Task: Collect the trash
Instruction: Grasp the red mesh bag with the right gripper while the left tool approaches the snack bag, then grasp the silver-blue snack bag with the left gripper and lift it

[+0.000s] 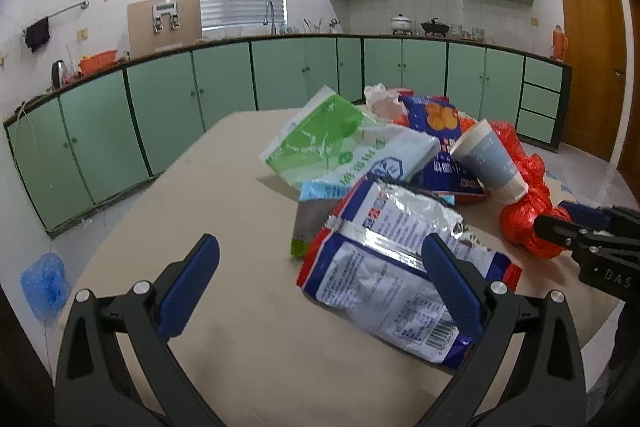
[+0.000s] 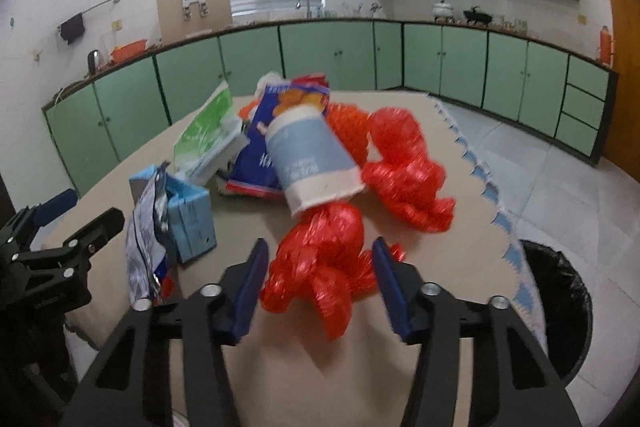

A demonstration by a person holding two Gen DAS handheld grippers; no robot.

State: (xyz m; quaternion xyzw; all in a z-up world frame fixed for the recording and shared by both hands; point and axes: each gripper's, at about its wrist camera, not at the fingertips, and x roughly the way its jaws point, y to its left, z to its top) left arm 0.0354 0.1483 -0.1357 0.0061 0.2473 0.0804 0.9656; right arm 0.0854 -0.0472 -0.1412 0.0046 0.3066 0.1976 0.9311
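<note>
On the tabletop (image 1: pixel 224 187) we have the trash piled toward the far-right half: green-and-white bag (image 1: pixel 332 143), blue snack bag (image 1: pixel 440 131), paper cup (image 1: pixel 490 161) tipped on its side, small light-blue carton (image 2: pixel 188 215), silver-and-blue foil wrapper (image 1: pixel 392 267), and a twisted red plastic bag (image 2: pixel 328 263) running along the right side.

Left hand-held gripper (image 1: pixel 320 267): jaws spread wide, nothing pinched. Its right finger overlaps the foil wrapper in the left wrist view; we can't tell if it touches. Left finger sits over bare tabletop.

Right hand-held gripper (image 2: pixel 320 275): jaws straddle the near knot of the red plastic bag, one finger on each side. Pads look just beside the plastic rather than squeezing it, so we read it as not yet clamped; motion blur makes contact hard to call.

Obstructions: paper cup lies right behind that knot, its base resting against the red plastic bag. Carton and foil wrapper sit just left of the right hand-held gripper, between the two tools.

Room to move: near-left part of the tabletop is bare. Right edge of the tabletop is close to the red plastic bag; beyond it, down on the floor, a black-lined bin (image 2: pixel 560 307) stands. Green cabinets (image 1: pixel 160 99) are well apart behind.
</note>
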